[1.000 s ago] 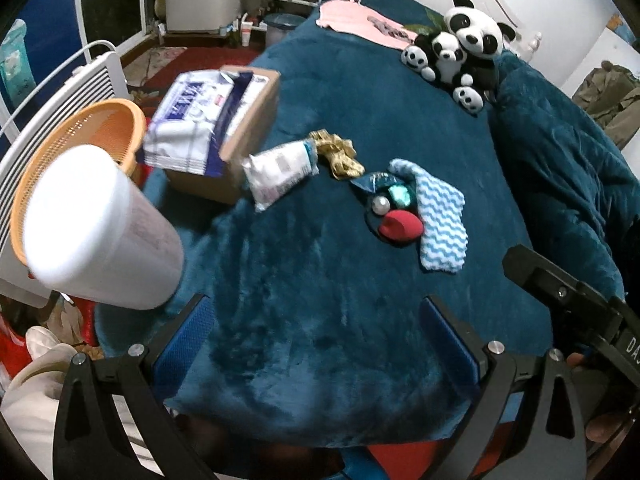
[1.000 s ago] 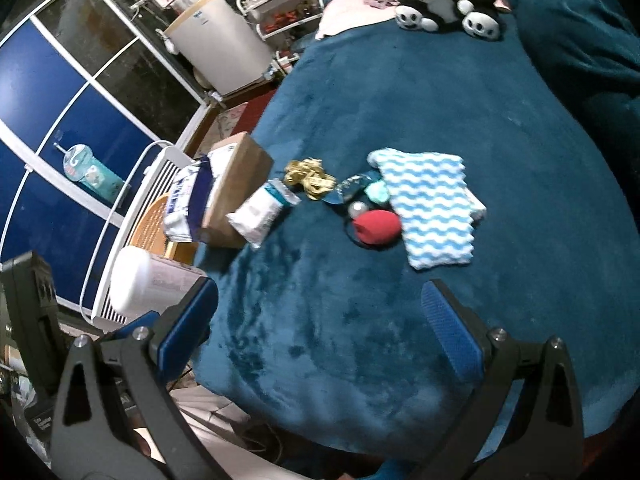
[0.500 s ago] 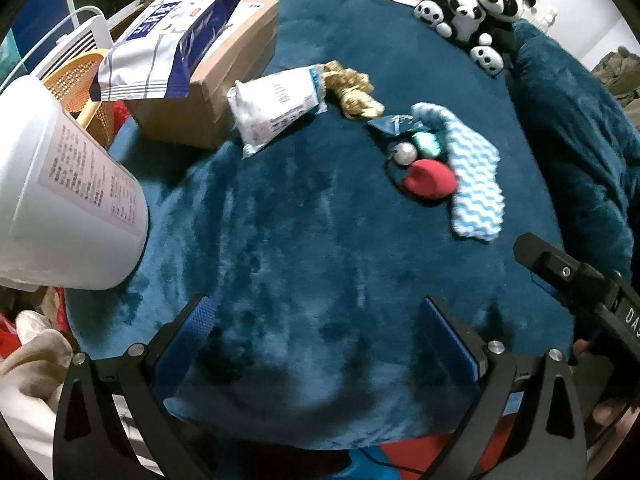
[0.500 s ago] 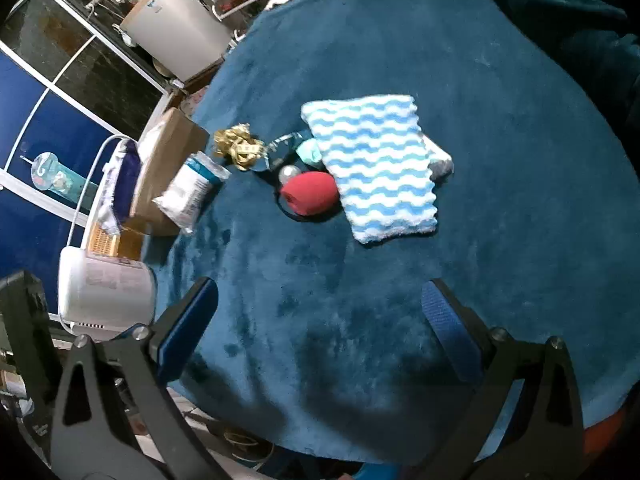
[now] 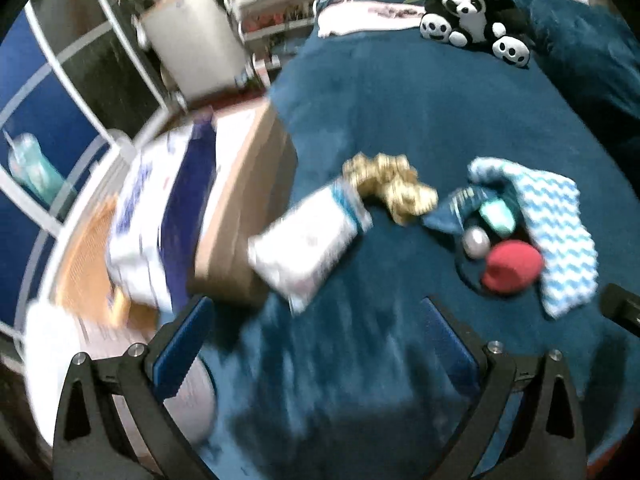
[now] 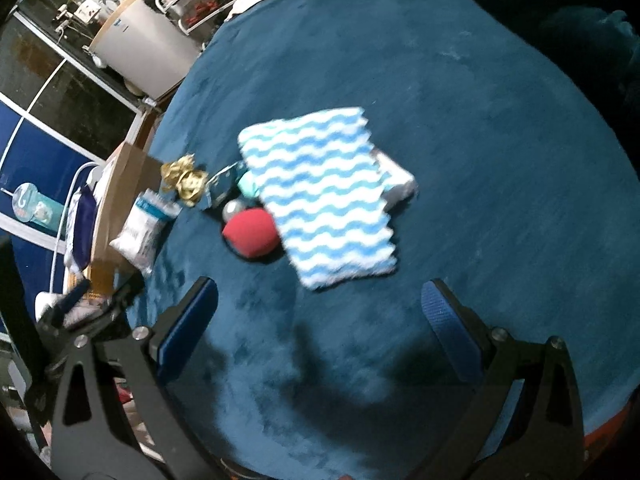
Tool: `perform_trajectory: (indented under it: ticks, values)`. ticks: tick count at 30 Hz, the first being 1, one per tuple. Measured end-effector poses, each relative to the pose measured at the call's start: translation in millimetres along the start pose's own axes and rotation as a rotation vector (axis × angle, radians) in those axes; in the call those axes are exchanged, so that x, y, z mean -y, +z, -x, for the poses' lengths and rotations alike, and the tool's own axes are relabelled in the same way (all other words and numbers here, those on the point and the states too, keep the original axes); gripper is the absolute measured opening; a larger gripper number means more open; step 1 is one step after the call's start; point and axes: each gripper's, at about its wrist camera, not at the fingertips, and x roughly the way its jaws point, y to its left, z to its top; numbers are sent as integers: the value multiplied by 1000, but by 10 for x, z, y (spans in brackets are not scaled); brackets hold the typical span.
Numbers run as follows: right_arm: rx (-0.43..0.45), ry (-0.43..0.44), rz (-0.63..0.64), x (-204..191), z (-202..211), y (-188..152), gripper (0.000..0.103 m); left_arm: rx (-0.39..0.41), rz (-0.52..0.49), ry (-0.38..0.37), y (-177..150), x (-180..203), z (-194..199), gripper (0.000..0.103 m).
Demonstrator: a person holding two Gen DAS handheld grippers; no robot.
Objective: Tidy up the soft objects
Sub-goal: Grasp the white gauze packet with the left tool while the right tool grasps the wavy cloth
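Observation:
On the teal blanket (image 6: 460, 92) lie a blue-and-white wavy cloth (image 6: 324, 192) (image 5: 556, 224), a red soft pouch (image 6: 251, 232) (image 5: 512, 266), a gold bow (image 5: 390, 186) (image 6: 185, 178), a white packet (image 5: 310, 240) (image 6: 146, 228) and small balls (image 5: 476, 242). My left gripper (image 5: 316, 338) is open and empty, just short of the packet. My right gripper (image 6: 320, 324) is open and empty, just short of the cloth's near edge. The left view is blurred.
A cardboard box (image 5: 244, 216) with a blue-white bag (image 5: 160, 216) on it stands at the bed's left edge, beside an orange basket (image 5: 80, 264) and a white tub (image 5: 52, 356). Panda plush toys (image 5: 472, 4) sit at the far end. A dark cushion (image 6: 560, 8) lies right.
Both grippers have moved forward over the bed. The left view has swung left toward the box and packet; the cloth now sits closer in the right view. Both stay open.

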Motion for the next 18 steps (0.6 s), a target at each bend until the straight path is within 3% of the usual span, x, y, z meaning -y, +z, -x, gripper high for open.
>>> perform_trajectory:
  ticks: [5,8,12,18]
  values:
    - [-2,-9,0,22,-19,47,102,42,-46,88,188,64,-217,97]
    - [-7,-15,1,17,-51,61,102,42,-64,135,281,90,-343,87]
    - [-13,-30,-10,66,-86,73,102,67,-113,210,358,131,-448,87]
    - [-22,-46,-20,118,-118,91,102,29,-200,263,381,261,-696,87]
